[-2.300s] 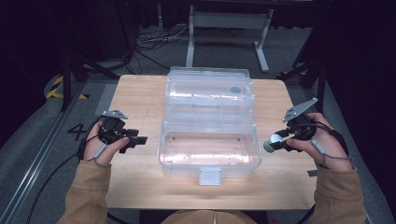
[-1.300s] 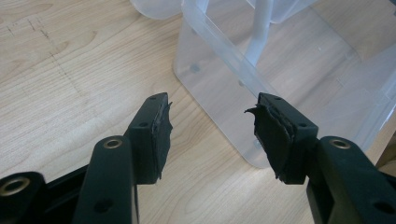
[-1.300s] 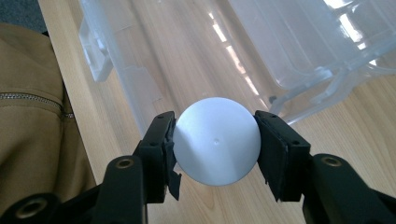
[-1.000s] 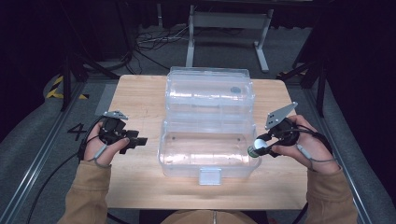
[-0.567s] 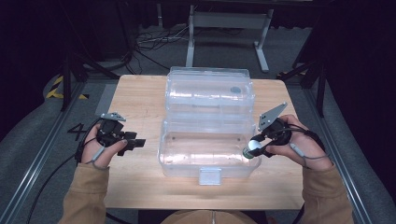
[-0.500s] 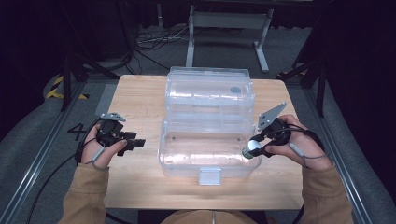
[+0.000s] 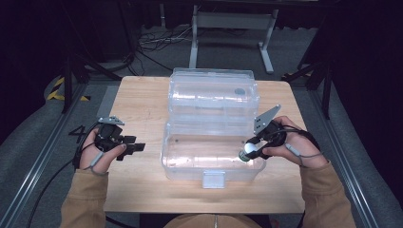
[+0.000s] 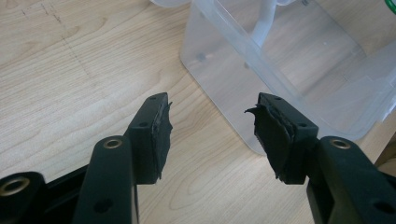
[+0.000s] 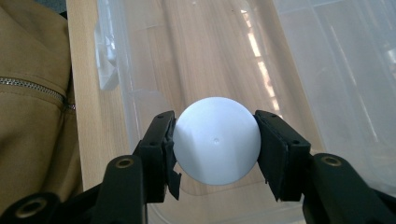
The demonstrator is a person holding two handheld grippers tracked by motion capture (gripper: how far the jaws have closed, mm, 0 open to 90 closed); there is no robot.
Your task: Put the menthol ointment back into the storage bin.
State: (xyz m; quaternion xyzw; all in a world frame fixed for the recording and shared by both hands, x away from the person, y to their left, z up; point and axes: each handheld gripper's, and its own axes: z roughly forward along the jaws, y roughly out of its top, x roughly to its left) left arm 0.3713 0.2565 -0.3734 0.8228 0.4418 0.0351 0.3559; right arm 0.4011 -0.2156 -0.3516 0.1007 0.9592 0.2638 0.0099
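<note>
Now the white ball [image 9: 215, 141] sits clamped between the right gripper's [image 7: 250, 151] pads, hanging over the near right corner of the open clear bin [image 7: 180, 161], just inside its right rim. Bare floor fills the bin's inside beyond the ball. Left of the bin, apart from its wall, the left gripper [image 8: 210, 126] hovers over bare table [image 7: 138, 102], jaws spread and empty.

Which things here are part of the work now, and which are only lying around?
Part of the work:
- white ball, clamped in the right gripper
- clear plastic box, open, ball held over it

Only around:
- left gripper, open, holding nothing
- wooden table
- metal stand behind the table
- floor cables
</note>
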